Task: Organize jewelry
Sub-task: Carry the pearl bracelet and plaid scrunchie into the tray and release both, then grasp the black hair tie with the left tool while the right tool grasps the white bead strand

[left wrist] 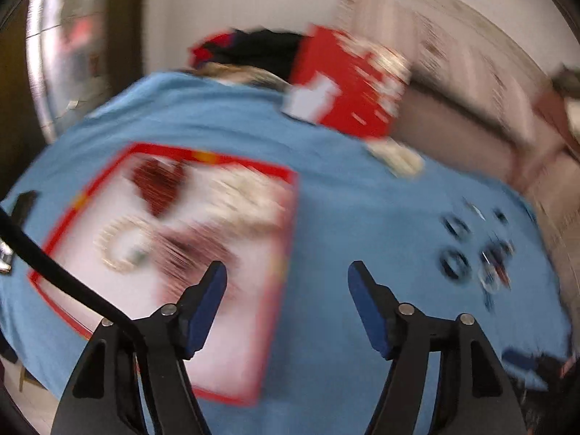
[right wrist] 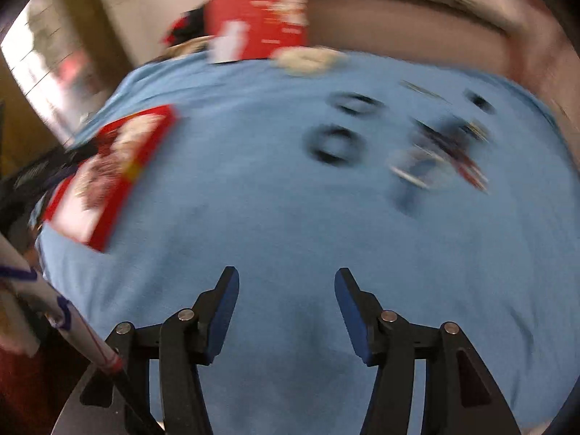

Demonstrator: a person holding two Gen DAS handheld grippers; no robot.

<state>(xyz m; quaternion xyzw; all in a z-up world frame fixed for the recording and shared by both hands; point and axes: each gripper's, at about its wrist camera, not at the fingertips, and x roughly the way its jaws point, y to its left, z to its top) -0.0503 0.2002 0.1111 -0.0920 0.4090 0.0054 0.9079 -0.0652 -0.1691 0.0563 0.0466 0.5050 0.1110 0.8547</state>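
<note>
Both views are motion-blurred. A red-rimmed jewelry box (left wrist: 174, 250) with a white lining lies open on the blue cloth (left wrist: 344, 195); pearl strands and dark red pieces lie in it. My left gripper (left wrist: 286, 272) is open and empty above the box's right edge. Loose dark rings and small jewelry (left wrist: 475, 253) lie on the cloth to the right. In the right wrist view my right gripper (right wrist: 286, 279) is open and empty over bare cloth (right wrist: 275, 195). The rings (right wrist: 337, 145) and the small jewelry pile (right wrist: 442, 148) lie ahead, the box (right wrist: 108, 177) to the left.
A red lid or second red box (left wrist: 348, 83) stands at the cloth's far edge, also in the right wrist view (right wrist: 257, 11). A pale beaded piece (left wrist: 395, 157) lies beside it. A beige sofa (left wrist: 471, 130) lies behind. A black cable (left wrist: 54, 272) crosses the left.
</note>
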